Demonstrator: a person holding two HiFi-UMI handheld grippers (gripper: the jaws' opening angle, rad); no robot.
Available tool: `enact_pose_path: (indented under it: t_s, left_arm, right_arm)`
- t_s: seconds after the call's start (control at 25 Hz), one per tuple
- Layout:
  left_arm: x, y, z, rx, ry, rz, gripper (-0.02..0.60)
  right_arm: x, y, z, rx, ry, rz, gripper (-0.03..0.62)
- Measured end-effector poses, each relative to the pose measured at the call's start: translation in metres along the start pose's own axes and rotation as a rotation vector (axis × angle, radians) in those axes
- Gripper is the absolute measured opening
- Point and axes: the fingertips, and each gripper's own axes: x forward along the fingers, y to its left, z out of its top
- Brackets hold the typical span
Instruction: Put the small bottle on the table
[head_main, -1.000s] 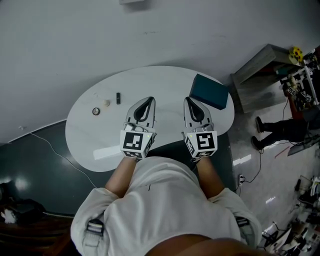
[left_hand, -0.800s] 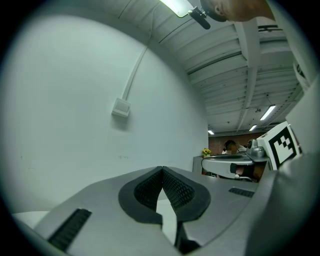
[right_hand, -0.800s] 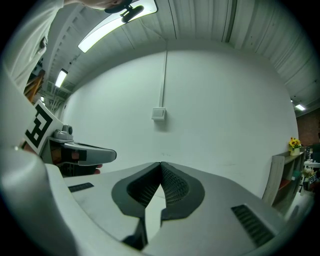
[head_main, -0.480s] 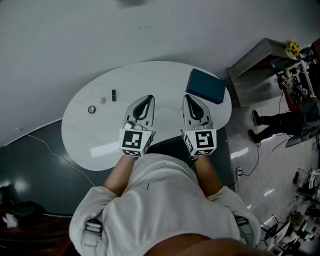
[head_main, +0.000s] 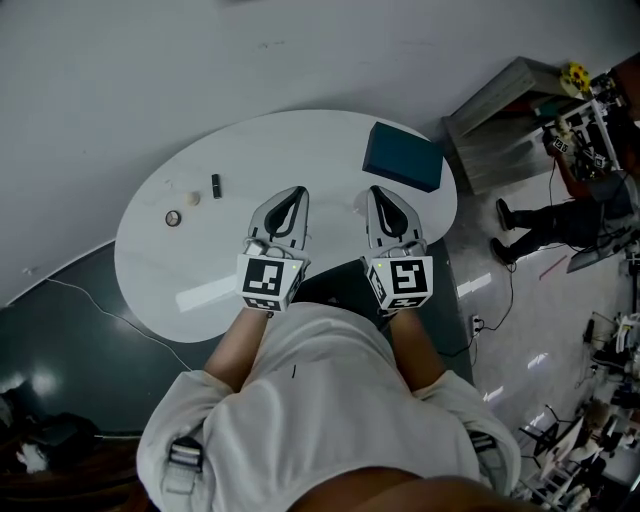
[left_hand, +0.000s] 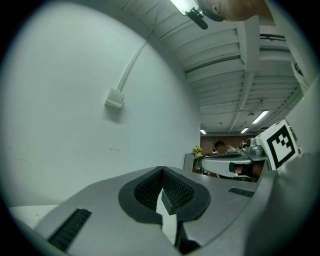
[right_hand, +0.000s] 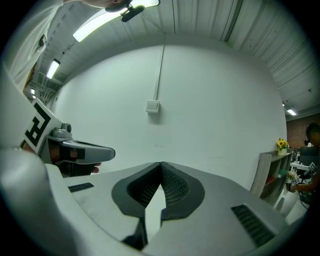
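White oval table (head_main: 300, 150) across the middle of the frame. Bears a dark teal box (head_main: 403, 156) at its upper right end. Carries three small things near its left end, close together but apart: small dark piece (head_main: 216, 185), pale round bit (head_main: 194, 197), dark ring (head_main: 173, 218).

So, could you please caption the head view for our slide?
Left hand-held gripper and right hand-held gripper, both shut and empty, over a white table.

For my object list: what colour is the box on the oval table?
The rectangular box is dark teal, seen best in the head view.
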Motion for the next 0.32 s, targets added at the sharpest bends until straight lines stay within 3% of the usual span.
enact_pose_path:
  t_s: [0.32]
  left_arm:
    - [0.0052,0.0007,-0.0022,0.052,0.003,-0.051,0.012]
  right_arm:
    - [0.0060,0.0016,-0.0021,0.001,0.003,-0.036,-0.003]
